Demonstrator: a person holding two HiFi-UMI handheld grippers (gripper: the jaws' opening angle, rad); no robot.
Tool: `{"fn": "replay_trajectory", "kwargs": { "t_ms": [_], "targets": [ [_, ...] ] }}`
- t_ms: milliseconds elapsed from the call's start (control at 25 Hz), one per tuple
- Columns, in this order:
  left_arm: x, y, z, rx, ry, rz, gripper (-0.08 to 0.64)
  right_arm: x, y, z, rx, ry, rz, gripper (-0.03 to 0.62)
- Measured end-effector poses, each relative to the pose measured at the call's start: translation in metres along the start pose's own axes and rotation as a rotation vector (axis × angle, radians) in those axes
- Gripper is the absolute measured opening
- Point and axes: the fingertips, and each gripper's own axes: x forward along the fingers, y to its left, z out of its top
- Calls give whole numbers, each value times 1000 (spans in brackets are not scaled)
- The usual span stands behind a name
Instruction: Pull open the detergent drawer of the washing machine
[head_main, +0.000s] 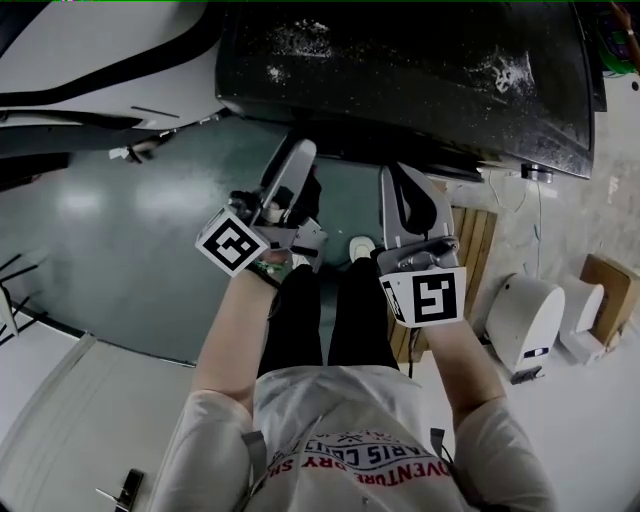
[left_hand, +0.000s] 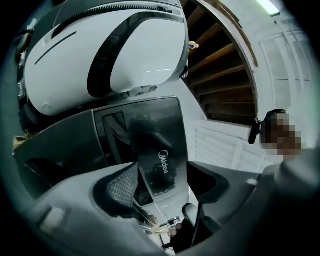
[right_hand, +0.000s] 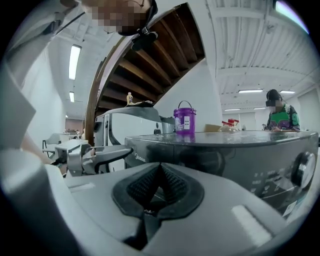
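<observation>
Grey left tongs gape empty; right tongs sit closed, empty.

The washing machine blocks ahead; green floor lies free leftward.

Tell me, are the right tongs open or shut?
Shut. The right tongs have their black pads touching at the tips, nothing between them.
</observation>
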Motion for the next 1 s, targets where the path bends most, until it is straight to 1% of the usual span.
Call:
{"fn": "replay_trajectory", "kwargs": {
  "t_ms": [40, 120, 160, 200, 320, 440, 520, 560, 800, 920, 1000],
  "targets": [
    [3, 3, 0, 9, 3, -13, 324, 2, -1, -3, 0, -2, -1, 2],
    [8, 8, 0, 51, 9, -31, 379, 6, -3, -8, 2, -3, -5, 2],
    [10, 10, 2, 71, 7, -35, 391, 8, -4, -10, 3, -3, -6, 2],
    [11, 11, 3, 75, -1, -45, 403, 10, -4, -12, 5, -3, -6, 2],
    [18, 6, 9, 45, -39, -112, 402, 15, -5, -17, 6, 1, -5, 2],
    [25, 3, 16, -23, -65, -155, 400, 19, -4, -21, 10, 10, -1, 2],
    [25, 6, 18, -59, -75, -163, 342, 21, -2, -22, 19, 20, 5, 2],
    [24, 6, 19, -67, -77, -164, 330, 22, -1, -22, 27, 24, 8, 2],
    [26, 5, 21, -94, -107, -188, 338, 27, 6, -24, 26, 29, 0, 2],
    [24, 6, 21, -108, -104, -208, 318, 24, 4, -26, 36, 38, -27, 2],
    [23, 7, 21, -112, -95, -218, 305, 20, 2, -26, 65, 41, -49, 2]
  ]
}}
